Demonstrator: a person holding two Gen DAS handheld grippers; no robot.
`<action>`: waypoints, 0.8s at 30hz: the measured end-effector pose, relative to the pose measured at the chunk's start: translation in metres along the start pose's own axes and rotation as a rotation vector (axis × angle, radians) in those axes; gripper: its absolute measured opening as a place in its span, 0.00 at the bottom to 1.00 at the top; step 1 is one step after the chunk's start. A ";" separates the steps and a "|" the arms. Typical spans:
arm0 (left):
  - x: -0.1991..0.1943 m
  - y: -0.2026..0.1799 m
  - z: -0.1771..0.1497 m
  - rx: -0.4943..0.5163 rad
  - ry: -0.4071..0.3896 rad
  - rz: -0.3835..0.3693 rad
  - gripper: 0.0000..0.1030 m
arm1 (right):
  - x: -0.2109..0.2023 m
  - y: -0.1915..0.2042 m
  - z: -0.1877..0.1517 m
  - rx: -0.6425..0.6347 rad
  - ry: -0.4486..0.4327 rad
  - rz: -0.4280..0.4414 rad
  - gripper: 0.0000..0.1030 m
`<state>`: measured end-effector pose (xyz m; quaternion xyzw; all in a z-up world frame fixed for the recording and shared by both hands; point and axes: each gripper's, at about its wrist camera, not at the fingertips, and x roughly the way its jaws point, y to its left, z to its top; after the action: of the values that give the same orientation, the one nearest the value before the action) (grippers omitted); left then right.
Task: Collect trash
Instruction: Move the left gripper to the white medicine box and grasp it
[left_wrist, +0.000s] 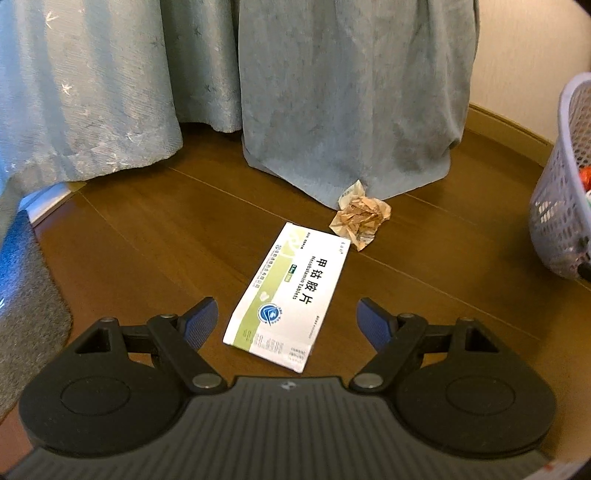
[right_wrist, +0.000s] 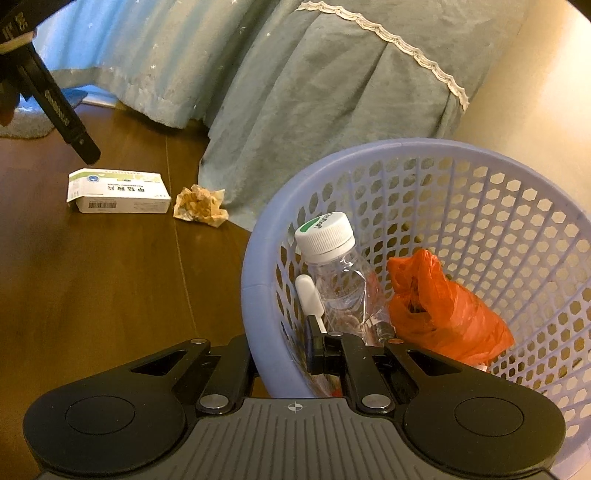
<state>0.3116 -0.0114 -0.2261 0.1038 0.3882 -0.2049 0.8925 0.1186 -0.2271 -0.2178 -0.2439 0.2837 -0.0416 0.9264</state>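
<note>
The left claw (left_wrist: 286, 317) is standing wide open and empty, straddling the near end of the medicine box (left_wrist: 288, 295), whose long axis is running away from it toward the crumpled wrapper (left_wrist: 360, 218) lying just beyond on the floor (left_wrist: 147, 240). The right claw (right_wrist: 325, 349) is pinched shut just inside the near rim of the basket (right_wrist: 255, 258), whose far wall is being cut off; whether it is gripping the rim is hard to make out.

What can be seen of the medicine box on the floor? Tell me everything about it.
The medicine box is a flat white carton, cardboard by its look, with green bands, black lettering, a round blue emblem and a barcode on one narrow side. It looks closed and undamaged. It lies flat, printed face up, on the brown wood floor, with only the floor touching it. A crumpled paper wad sits close beyond one end, apart from it. The left gripper hangs open over its near end, fingers on either side.
</note>
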 end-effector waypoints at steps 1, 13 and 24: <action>0.005 0.000 0.000 -0.003 0.003 0.000 0.77 | 0.002 -0.001 0.001 -0.001 0.000 -0.002 0.05; 0.039 0.004 0.009 0.104 0.057 -0.029 0.77 | 0.024 -0.015 0.015 0.026 0.004 -0.011 0.04; 0.068 0.010 -0.001 0.136 0.115 -0.050 0.81 | 0.026 -0.014 0.016 0.020 0.004 -0.005 0.04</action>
<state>0.3569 -0.0218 -0.2767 0.1663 0.4266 -0.2466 0.8541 0.1494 -0.2377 -0.2131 -0.2351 0.2845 -0.0474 0.9282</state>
